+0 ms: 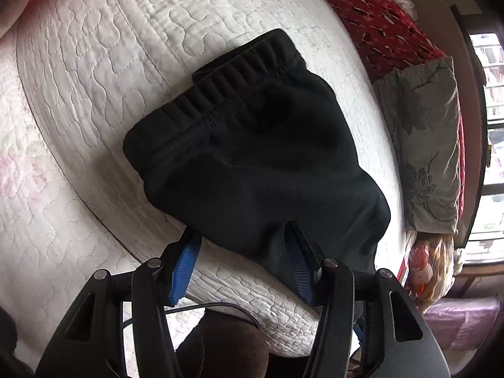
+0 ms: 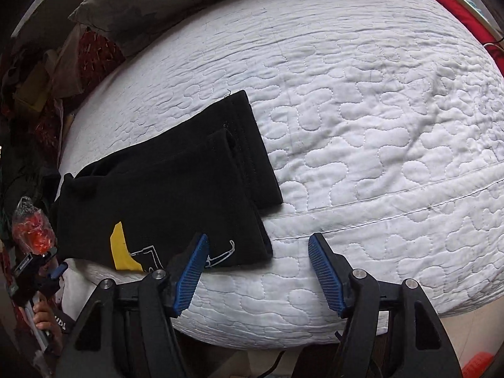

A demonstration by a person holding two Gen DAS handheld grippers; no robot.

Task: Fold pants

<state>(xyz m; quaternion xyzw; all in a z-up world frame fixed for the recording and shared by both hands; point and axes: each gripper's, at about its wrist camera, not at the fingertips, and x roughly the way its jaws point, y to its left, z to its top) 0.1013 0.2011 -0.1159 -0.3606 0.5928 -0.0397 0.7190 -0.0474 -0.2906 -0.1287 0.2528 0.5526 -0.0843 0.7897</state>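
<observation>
Black pants (image 1: 252, 145) lie on a white quilted bed (image 1: 94, 72). In the left wrist view the elastic waistband end (image 1: 239, 72) points away, and my left gripper (image 1: 242, 236) is open with its blue pads at the near edge of the fabric, one pad partly under the cloth. In the right wrist view the two leg cuffs (image 2: 245, 145) lie stacked, with a yellow patch and white print (image 2: 123, 252) near the bed edge. My right gripper (image 2: 258, 242) is open and empty, just right of the cuff end, over the quilt.
A grey floral pillow (image 1: 425, 145) and red patterned bedding (image 1: 378, 22) lie along the bed's far side. A window (image 1: 491, 132) is beyond. Bags with red and orange contents (image 2: 34, 230) sit by the bed. The left gripper (image 2: 34, 280) shows at the lower left of the right wrist view.
</observation>
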